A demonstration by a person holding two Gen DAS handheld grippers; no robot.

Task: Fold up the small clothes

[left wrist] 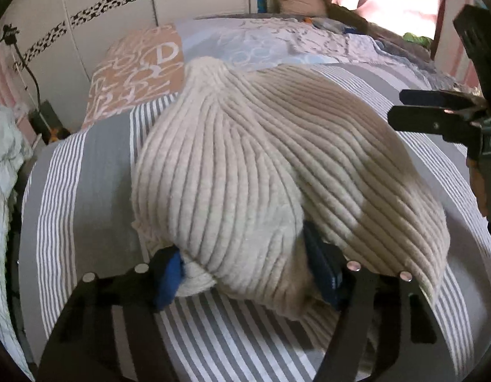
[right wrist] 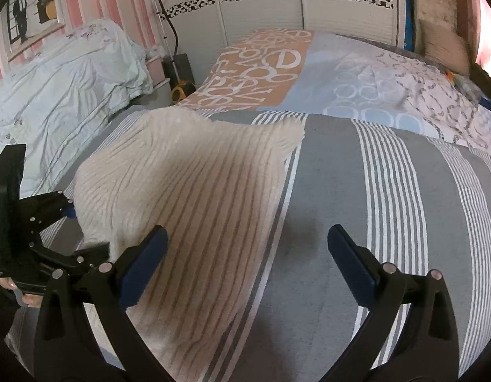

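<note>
Left gripper (left wrist: 245,264) clamps hat (left wrist: 261,159) edge, lifting it partway over itself on bed (right wrist: 325,191). Right gripper (right wrist: 247,267) open, empty, beside it. Fold begun, not finished; flattening remains.

The left tongs (left wrist: 245,267) grip a bunched edge of the cream ribbed knit (left wrist: 255,162) between blue pads (left wrist: 169,273), lifting it off the grey striped bed (left wrist: 86,184), while the right tongs (left wrist: 436,114) show at the right edge, apart from the cloth.
</note>
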